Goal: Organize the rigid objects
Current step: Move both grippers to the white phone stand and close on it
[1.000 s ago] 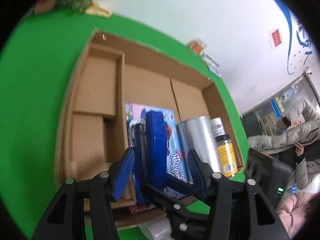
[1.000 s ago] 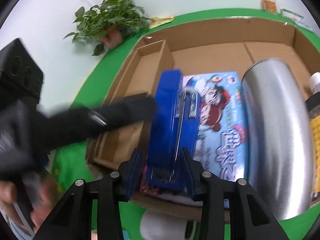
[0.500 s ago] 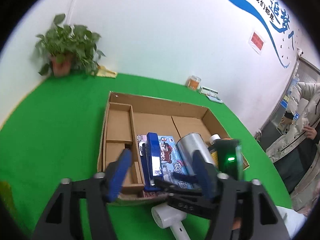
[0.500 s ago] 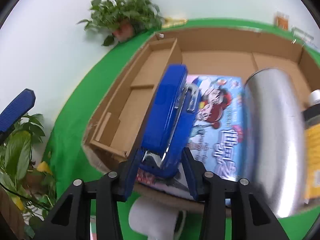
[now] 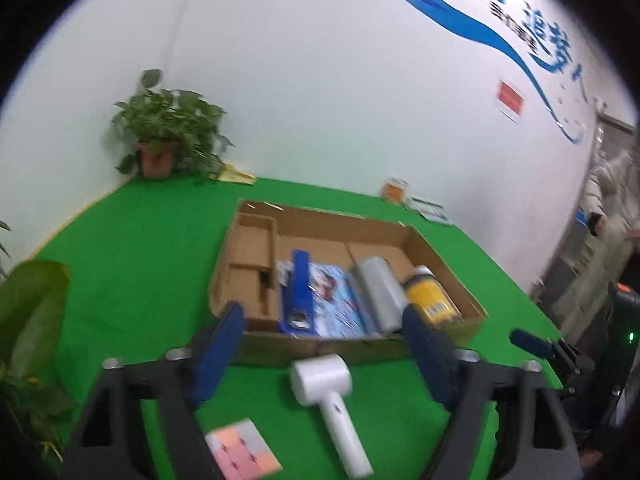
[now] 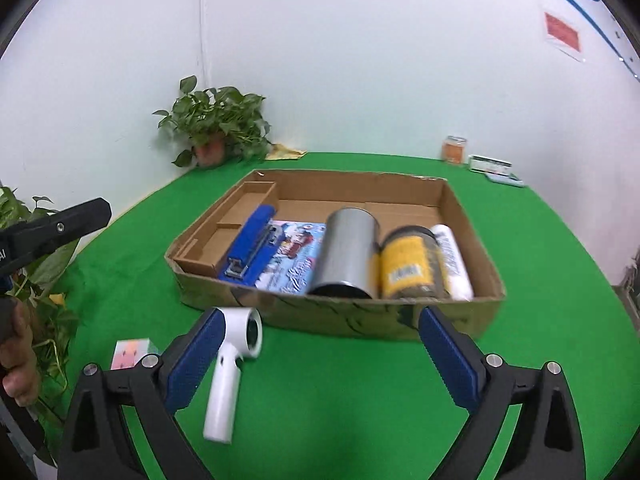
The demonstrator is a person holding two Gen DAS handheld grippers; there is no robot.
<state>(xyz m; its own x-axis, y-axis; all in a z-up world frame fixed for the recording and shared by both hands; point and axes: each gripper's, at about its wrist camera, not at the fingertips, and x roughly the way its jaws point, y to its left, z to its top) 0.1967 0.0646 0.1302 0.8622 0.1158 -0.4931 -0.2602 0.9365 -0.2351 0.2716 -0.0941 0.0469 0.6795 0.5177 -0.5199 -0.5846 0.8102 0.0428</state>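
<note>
A shallow cardboard box (image 6: pixel 352 320) sits on the green table. In it lie a blue stapler (image 6: pixel 252 246) (image 5: pixel 299 292), a picture booklet (image 6: pixel 296 258), a silver can (image 6: pixel 346 256), a yellow-labelled jar (image 6: pixel 408 264) and a white tube (image 6: pixel 452 260). A white hair dryer (image 6: pixel 230 364) (image 5: pixel 332 396) and a pastel cube (image 5: pixel 242 454) (image 6: pixel 130 354) lie on the table in front of the box. My left gripper (image 5: pixel 324 356) is open and empty, above the dryer. My right gripper (image 6: pixel 320 360) is open and empty, in front of the box.
A potted plant (image 6: pixel 216 128) stands in the far left corner. More leaves (image 5: pixel 32 320) hang at the table's left edge. Small items (image 6: pixel 480 160) sit by the back wall. People (image 5: pixel 612 216) stand at the right. The left gripper's finger (image 6: pixel 56 228) shows in the right wrist view.
My right gripper has let go of the blue stapler, which now lies in the box on the booklet. Both grippers have pulled back from the box and stand wide open.
</note>
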